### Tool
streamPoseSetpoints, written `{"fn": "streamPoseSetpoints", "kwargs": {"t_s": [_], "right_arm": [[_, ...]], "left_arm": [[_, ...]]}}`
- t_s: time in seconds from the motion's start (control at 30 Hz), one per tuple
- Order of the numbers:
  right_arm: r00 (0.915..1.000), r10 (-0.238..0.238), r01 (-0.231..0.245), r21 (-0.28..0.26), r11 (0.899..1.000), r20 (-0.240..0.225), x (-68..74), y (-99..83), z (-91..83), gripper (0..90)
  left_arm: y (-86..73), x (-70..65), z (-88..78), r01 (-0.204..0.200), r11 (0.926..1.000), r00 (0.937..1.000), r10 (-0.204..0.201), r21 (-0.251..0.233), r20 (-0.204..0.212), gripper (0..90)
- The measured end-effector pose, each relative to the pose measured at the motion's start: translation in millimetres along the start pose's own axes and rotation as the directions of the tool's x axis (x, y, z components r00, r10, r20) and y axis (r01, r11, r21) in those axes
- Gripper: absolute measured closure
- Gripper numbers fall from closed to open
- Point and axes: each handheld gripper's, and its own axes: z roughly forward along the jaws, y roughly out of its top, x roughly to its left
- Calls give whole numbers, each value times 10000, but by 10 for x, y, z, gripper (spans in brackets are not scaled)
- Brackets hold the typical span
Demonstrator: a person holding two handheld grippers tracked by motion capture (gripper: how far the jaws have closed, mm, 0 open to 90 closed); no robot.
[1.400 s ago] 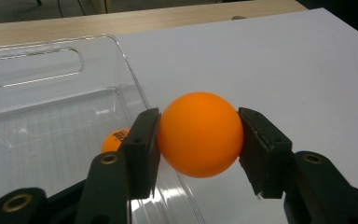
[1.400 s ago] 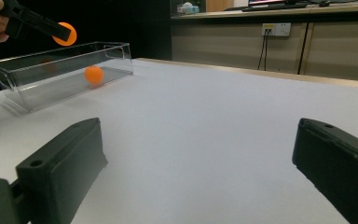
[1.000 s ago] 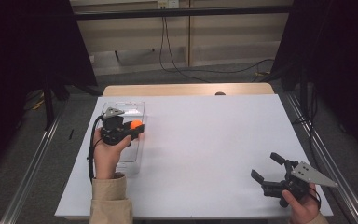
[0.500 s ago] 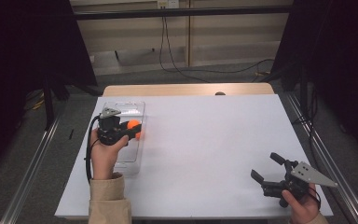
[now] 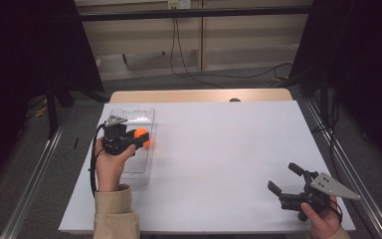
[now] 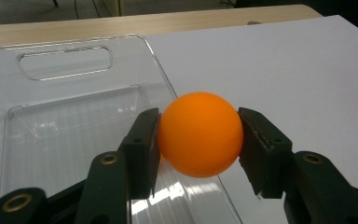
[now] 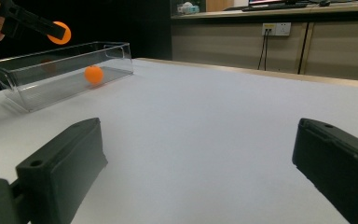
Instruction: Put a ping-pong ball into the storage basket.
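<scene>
My left gripper [image 5: 138, 137] is shut on an orange ball [image 5: 141, 133] and holds it above the right edge of a clear plastic tray [image 5: 129, 111] at the table's left. In the left gripper view the ball [image 6: 199, 135] sits squeezed between the two black pads [image 6: 142, 144], with the tray [image 6: 65, 60] below and behind. In the right gripper view a second orange ball [image 7: 93, 74] lies inside the tray [image 7: 37, 84], and the held ball [image 7: 59, 32] hangs above it. My right gripper [image 5: 284, 177] stands open and empty near the table's front right corner.
A white tabletop [image 5: 219, 149] stretches between the tray and the right gripper [image 7: 198, 140]. A wooden strip [image 5: 199, 95] runs along the far edge. Metal rails [image 5: 35, 169] flank the table, and cables [image 5: 189, 64] lie on the floor behind.
</scene>
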Motion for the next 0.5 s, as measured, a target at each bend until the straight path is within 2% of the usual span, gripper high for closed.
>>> {"fn": "streamPoseSetpoints", "kwargs": {"t_s": [0.5], "right_arm": [[10000, -1, 1, -5, 10000, 3, -2, 0, -1, 17]], "left_arm": [[-24, 57, -25, 38, 10000, 9998, -40, -84, -175, 510]]}}
